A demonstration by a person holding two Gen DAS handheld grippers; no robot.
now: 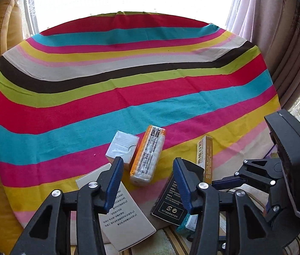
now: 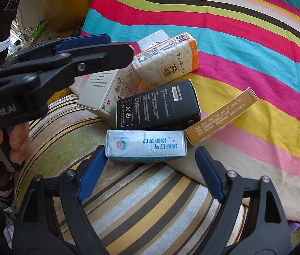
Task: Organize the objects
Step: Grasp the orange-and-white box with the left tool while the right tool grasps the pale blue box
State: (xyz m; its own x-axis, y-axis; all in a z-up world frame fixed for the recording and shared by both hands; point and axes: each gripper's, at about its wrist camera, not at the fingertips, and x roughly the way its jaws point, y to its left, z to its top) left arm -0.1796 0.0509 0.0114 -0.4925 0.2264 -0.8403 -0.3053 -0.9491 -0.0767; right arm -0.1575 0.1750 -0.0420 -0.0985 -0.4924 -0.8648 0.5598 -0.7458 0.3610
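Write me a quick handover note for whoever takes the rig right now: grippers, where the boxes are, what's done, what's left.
Left gripper: open, holding nothing, jaws over the tissue pack.
Right gripper: open, empty, jaws either side of the blue-and-white box, not pressing on it.
Things: all bunched at the near edge of the striped cloth: small white box, big white box, black box, gold box.
Done: nothing visibly sorted.
Left: probably grip the blue-and-white box first, then arrange the others.

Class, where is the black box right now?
In the right wrist view the black box lies mid-frame, just behind the blue-and-white box, left of the gold box.
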